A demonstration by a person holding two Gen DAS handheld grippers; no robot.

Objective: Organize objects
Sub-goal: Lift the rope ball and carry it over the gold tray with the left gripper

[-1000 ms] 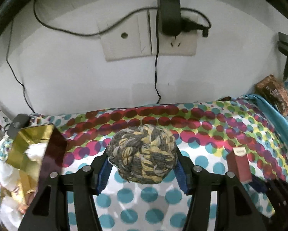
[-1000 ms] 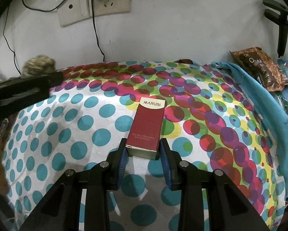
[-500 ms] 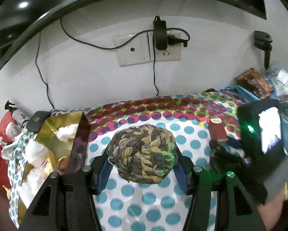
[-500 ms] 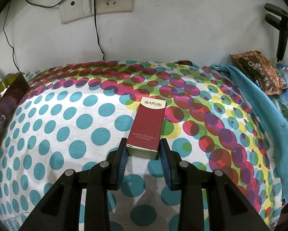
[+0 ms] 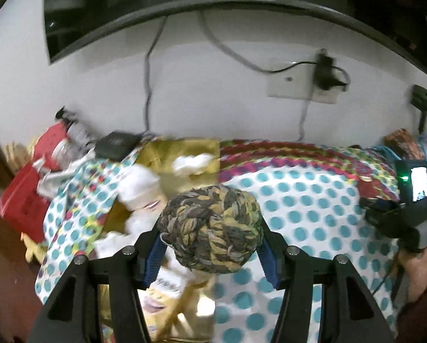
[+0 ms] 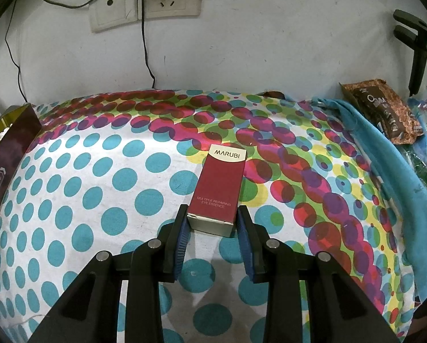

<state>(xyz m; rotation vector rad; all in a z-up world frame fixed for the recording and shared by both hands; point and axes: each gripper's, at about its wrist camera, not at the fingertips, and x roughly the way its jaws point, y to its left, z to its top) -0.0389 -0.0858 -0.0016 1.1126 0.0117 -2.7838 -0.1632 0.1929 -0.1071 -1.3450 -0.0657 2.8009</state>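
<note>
Wrist views — shared dotted cloth (image 6: 105,188)

Polka-dot cloth (image 6: 105,188), maroon box (image 6: 217,188)

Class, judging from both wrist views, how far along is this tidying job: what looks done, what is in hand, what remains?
Done: white packets already lie in the gold box. In hand: the left gripper grips the woven rope ball near that box; the right gripper clamps the red carton, resting on the spotted cloth. Left: boxing both.

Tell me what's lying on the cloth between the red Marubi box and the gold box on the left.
Nothing: in the right wrist view only bare dotted cloth lies between the red box and the gold box.
</note>
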